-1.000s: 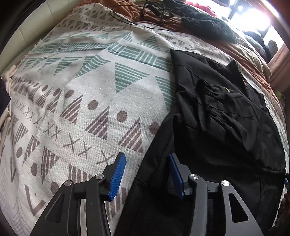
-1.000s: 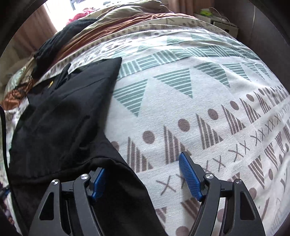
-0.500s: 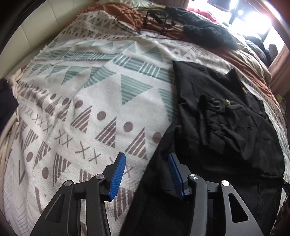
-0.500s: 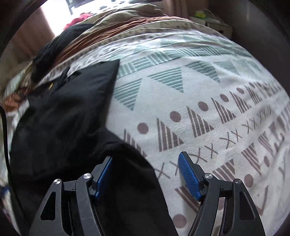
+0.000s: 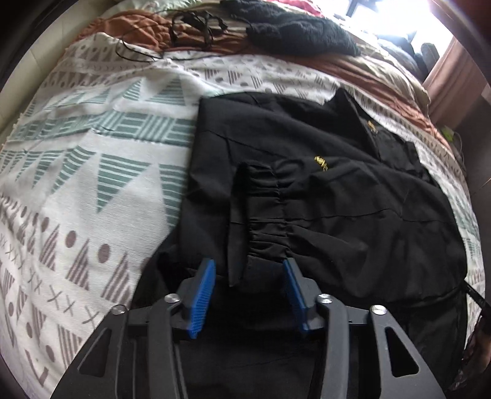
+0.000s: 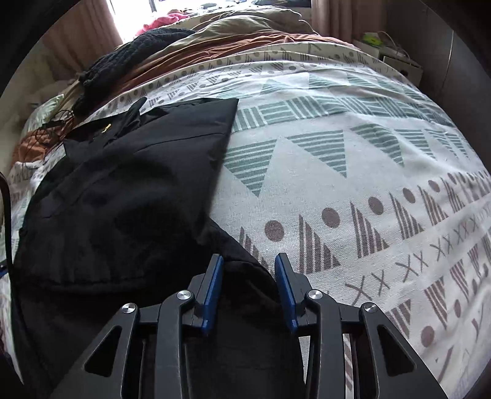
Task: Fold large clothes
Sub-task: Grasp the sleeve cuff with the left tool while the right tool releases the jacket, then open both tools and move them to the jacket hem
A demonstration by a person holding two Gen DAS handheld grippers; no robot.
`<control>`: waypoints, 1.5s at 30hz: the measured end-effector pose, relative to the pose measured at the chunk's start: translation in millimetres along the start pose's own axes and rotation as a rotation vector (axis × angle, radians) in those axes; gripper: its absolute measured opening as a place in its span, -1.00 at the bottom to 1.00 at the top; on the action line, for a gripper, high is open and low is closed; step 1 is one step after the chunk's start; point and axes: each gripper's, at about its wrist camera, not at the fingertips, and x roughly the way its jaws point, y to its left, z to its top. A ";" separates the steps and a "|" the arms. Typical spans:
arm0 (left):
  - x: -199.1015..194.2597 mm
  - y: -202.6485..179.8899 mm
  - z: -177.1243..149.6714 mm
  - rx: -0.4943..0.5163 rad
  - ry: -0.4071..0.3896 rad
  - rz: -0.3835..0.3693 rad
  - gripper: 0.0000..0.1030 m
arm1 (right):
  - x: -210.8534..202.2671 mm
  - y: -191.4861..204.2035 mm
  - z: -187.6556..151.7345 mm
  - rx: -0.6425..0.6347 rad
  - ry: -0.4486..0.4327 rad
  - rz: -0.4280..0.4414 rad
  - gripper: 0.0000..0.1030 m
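A large black jacket (image 5: 337, 199) lies spread on a patterned blanket (image 5: 92, 153). One sleeve is folded across its front, with the gathered cuff (image 5: 267, 208) pointing toward me. My left gripper (image 5: 248, 267) hovers over the jacket's lower part. Its jaws are closing, with the sleeve's black cloth between the blue pads, which do not press it. In the right wrist view the jacket (image 6: 122, 199) fills the left side. My right gripper (image 6: 249, 261) sits at the jacket's lower right edge. Its jaws are closing around a ridge of black cloth, still with a gap.
A dark knitted garment (image 5: 300, 33) and black cables (image 5: 196, 27) lie on rust-brown bedding (image 5: 368, 70) at the far end. The patterned blanket (image 6: 353, 184) stretches to the right of the jacket. A white box (image 6: 396, 58) stands beyond the bed's far right corner.
My left gripper slid right, from the jacket's left edge to over the folded sleeve, and its jaws narrowed a little. My right gripper's jaws narrowed sharply around the jacket's edge.
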 end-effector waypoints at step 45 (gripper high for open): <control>-181.6 67.2 -122.5 -0.009 -0.321 -0.076 0.51 | -160.0 -32.8 -113.0 0.032 -0.180 0.062 0.36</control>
